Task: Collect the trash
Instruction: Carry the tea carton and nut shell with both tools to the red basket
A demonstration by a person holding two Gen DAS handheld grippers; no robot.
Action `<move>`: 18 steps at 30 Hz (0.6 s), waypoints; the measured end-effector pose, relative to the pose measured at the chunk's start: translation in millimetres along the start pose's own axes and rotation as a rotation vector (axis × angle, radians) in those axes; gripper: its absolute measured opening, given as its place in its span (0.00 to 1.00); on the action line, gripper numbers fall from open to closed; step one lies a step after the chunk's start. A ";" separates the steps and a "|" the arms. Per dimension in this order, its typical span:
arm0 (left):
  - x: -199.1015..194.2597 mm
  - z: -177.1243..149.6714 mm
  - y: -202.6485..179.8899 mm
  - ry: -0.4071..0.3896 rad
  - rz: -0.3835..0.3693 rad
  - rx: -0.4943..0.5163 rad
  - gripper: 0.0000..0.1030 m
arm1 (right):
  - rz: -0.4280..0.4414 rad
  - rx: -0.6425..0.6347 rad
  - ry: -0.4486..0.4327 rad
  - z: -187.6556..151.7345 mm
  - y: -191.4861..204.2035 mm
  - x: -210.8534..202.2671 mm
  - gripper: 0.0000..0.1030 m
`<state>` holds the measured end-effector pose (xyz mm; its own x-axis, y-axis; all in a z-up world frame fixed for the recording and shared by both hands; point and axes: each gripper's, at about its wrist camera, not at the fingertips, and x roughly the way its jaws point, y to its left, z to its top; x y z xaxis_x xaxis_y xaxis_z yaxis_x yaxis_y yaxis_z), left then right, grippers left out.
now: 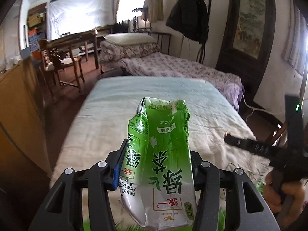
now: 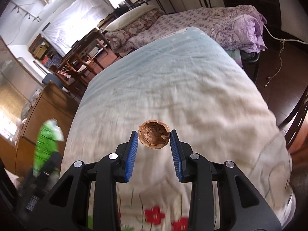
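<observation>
Two pieces of trash are carried: left gripper [image 1: 154, 165] clamps the crushed green carton [image 1: 163, 154] mid-frame; right gripper [image 2: 154, 146] pinches a walnut shell [image 2: 154, 137] above the bed [image 2: 192, 88].

A crumpled green-and-white tea carton [image 1: 163, 165] with Chinese print stands upside down, pinched between the left claw's [image 1: 156, 165] fingers, while an empty brown walnut half-shell [image 2: 154, 137], hollow side showing, sits gripped at the right claw's [image 2: 154, 137] fingertips.
</observation>
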<state>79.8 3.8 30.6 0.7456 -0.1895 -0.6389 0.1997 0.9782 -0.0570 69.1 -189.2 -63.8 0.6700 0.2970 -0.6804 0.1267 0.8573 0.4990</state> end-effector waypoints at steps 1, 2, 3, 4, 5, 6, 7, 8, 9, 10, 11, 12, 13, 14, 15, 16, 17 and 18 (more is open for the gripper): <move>-8.7 -1.1 2.2 -0.009 0.011 -0.005 0.49 | 0.016 -0.007 -0.013 -4.7 1.2 -4.9 0.34; -20.1 -2.2 3.2 -0.024 0.030 -0.007 0.49 | 0.025 -0.015 -0.024 -8.2 3.2 -8.4 0.34; -29.9 -3.4 3.6 -0.040 0.049 -0.004 0.49 | 0.031 -0.027 -0.037 -12.5 6.1 -12.8 0.34; -43.1 -5.7 3.6 -0.061 0.079 0.006 0.49 | 0.034 -0.040 -0.052 -17.5 9.8 -17.4 0.34; -52.1 -7.2 4.3 -0.075 0.095 0.014 0.49 | 0.035 -0.048 -0.062 -21.5 12.6 -20.7 0.34; -63.0 -9.7 4.6 -0.091 0.114 0.022 0.49 | 0.039 -0.058 -0.070 -26.8 15.9 -24.6 0.34; -70.0 -11.7 5.4 -0.100 0.124 0.024 0.49 | 0.046 -0.067 -0.074 -32.6 19.3 -28.7 0.34; -79.4 -13.9 6.8 -0.111 0.134 0.023 0.49 | 0.049 -0.073 -0.075 -35.3 21.0 -31.2 0.34; -88.5 -16.1 8.6 -0.122 0.141 0.019 0.49 | 0.051 -0.083 -0.075 -39.8 23.9 -34.7 0.34; -94.8 -17.3 10.5 -0.129 0.144 0.016 0.49 | 0.054 -0.096 -0.075 -44.5 27.1 -39.0 0.34; -102.8 -19.0 12.8 -0.139 0.148 0.011 0.49 | 0.055 -0.107 -0.076 -47.3 29.6 -42.6 0.34; -110.7 -20.4 14.3 -0.150 0.152 0.008 0.49 | 0.054 -0.119 -0.078 -50.8 32.9 -47.5 0.34; -116.8 -21.9 16.3 -0.158 0.155 0.007 0.49 | 0.055 -0.130 -0.084 -54.3 36.7 -53.6 0.34; -124.2 -22.9 17.0 -0.169 0.160 0.007 0.49 | 0.058 -0.138 -0.089 -56.6 39.2 -58.5 0.34; -130.5 -23.6 17.6 -0.180 0.163 0.007 0.49 | 0.065 -0.149 -0.101 -59.0 43.5 -67.9 0.34; -138.2 -25.7 16.2 -0.192 0.165 0.007 0.49 | 0.069 -0.155 -0.109 -60.3 45.7 -72.3 0.34; -146.3 -28.1 16.3 -0.203 0.163 0.005 0.50 | 0.079 -0.165 -0.123 -62.0 50.4 -81.5 0.34; -151.9 -28.9 16.8 -0.212 0.161 0.004 0.50 | 0.083 -0.169 -0.129 -63.2 52.8 -85.9 0.34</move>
<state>-48.5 51.5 104.5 0.8842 -0.0450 -0.4649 0.0696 0.9969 0.0358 -28.0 -142.9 -13.0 0.7626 0.3220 -0.5610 -0.0494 0.8938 0.4458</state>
